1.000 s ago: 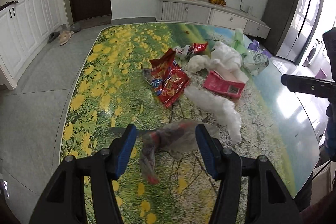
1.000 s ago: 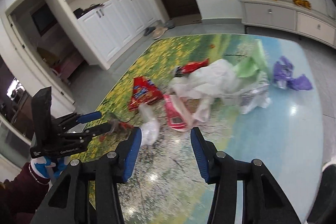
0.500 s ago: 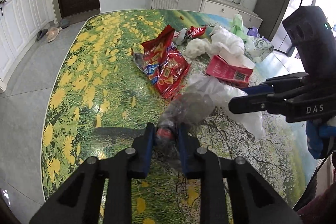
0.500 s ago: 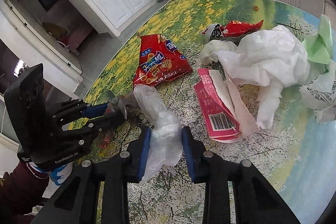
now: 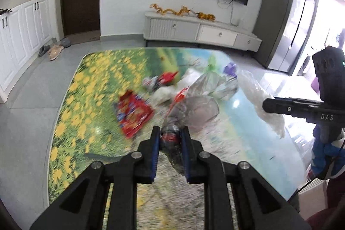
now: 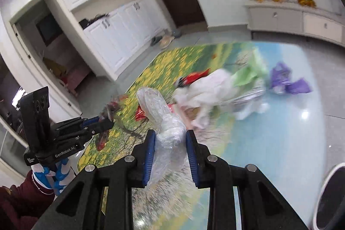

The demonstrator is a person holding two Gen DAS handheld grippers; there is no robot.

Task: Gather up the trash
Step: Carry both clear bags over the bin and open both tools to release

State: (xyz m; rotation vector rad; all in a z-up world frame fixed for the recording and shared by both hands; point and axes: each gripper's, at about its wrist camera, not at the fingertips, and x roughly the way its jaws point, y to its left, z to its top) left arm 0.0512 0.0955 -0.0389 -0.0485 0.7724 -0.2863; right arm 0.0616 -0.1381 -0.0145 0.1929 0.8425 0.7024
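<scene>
Two pieces of trash are off the table now, one in each of our grippers. Our left gripper (image 5: 170, 139) is clamped on the knotted neck of a crumpled clear plastic wrapper with red print (image 5: 189, 109); pinching it there gathers the loose film so it hangs as one bundle instead of spilling. Our right gripper (image 6: 169, 143) squeezes a scrunched translucent white plastic bag (image 6: 166, 120) around its middle, the bulk puffing up above the pads. We judge both are raised to clear the rest of the litter.

Beyond them, on the flower-printed glossy tabletop (image 5: 90, 83), the uncollected trash lies in a loose heap: a flat red snack packet (image 5: 133, 115), a mound of white crumpled tissue (image 6: 215, 87), a pale green plastic scrap (image 6: 248, 77) and a purple crumpled wrapper (image 6: 286, 81) nearer the far edge. At the right view's lower corner sits a white-rimmed round bin (image 6: 330, 197), likely where both loads go.
</scene>
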